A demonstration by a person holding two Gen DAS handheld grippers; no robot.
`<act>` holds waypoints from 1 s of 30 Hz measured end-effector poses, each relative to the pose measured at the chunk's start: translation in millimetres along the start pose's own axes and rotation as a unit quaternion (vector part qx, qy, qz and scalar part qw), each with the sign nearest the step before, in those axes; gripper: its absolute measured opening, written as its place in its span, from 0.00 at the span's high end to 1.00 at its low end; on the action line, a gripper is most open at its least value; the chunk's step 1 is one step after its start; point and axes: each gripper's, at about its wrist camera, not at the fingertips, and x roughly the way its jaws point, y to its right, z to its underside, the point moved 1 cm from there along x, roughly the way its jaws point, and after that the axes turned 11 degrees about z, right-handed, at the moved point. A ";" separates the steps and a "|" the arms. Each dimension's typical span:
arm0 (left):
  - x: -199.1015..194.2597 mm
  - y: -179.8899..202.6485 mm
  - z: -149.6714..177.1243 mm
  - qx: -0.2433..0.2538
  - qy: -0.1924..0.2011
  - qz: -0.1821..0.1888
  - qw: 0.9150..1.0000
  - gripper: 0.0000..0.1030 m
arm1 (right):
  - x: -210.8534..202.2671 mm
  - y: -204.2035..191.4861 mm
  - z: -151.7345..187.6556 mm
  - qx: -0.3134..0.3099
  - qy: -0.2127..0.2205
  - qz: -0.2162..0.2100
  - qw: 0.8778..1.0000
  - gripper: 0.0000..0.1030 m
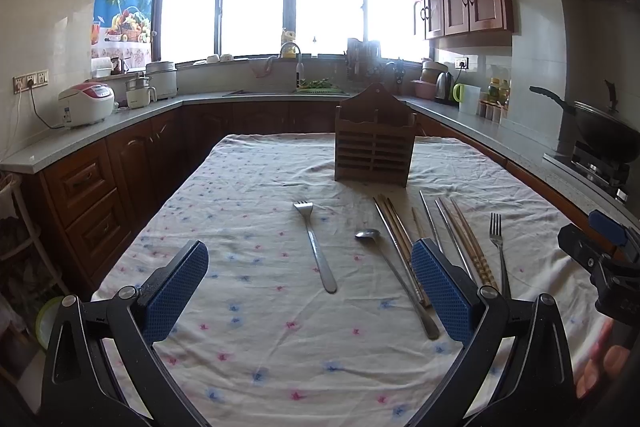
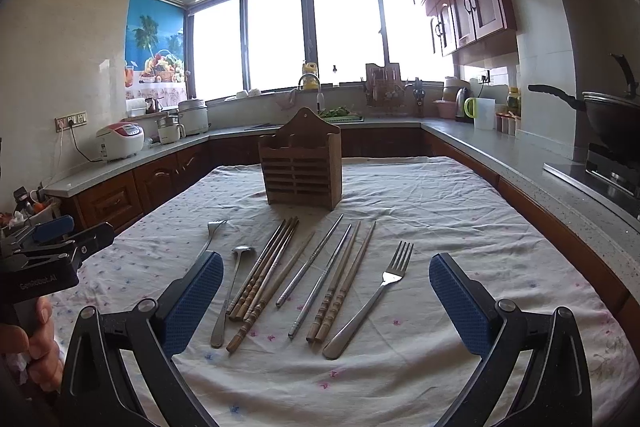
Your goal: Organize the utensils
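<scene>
Both sets of jaws spread wide and empty, held above the near end of the cloth-covered counter (image 2: 440,195); left gripper (image 1: 310,291) aimed at the left part of the utensil row, right gripper (image 2: 326,295) aimed at the right part. Utensils laid flat on the cloth in a loose row, none yet stowed; wooden utensil holder (image 2: 301,167) standing upright at the far middle of the counter, well beyond the row, apparently empty. In the left wrist view: left fork (image 1: 316,247) lying between the two pads, tines far, handle near; spoon (image 1: 394,279) just inside the right-hand pad, bowl far, handle near. In the right wrist view: wooden chopsticks (image 2: 264,275), metal chopsticks (image 2: 316,255) and right fork (image 2: 372,299) all between the pads, long axes running roughly near-to-far and fanning slightly. Governing relation: every long axis roughly in line with the gripper's forward direction, so closure across a handle possible without much wrist roll; judged nearer arm for left fork and spoon the left, for chopsticks and right fork the right. Likely next: descent onto one handle, then carry forward to the holder.
</scene>
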 end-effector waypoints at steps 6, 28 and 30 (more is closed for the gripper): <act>0.6 -1.9 -1.2 -0.005 -0.001 0.000 1.000 0.00 | 0.4 -2.6 0.1 -0.002 0.000 -0.003 1.000 0.00; 0.0 -5.6 -1.5 -0.010 0.000 0.001 1.000 0.00 | -1.9 -7.0 -1.8 -0.003 0.006 -0.014 1.000 0.00; 0.0 -5.5 -1.2 -0.010 0.000 0.001 1.000 0.00 | -2.0 -7.0 -1.9 -0.003 0.007 -0.015 1.000 0.00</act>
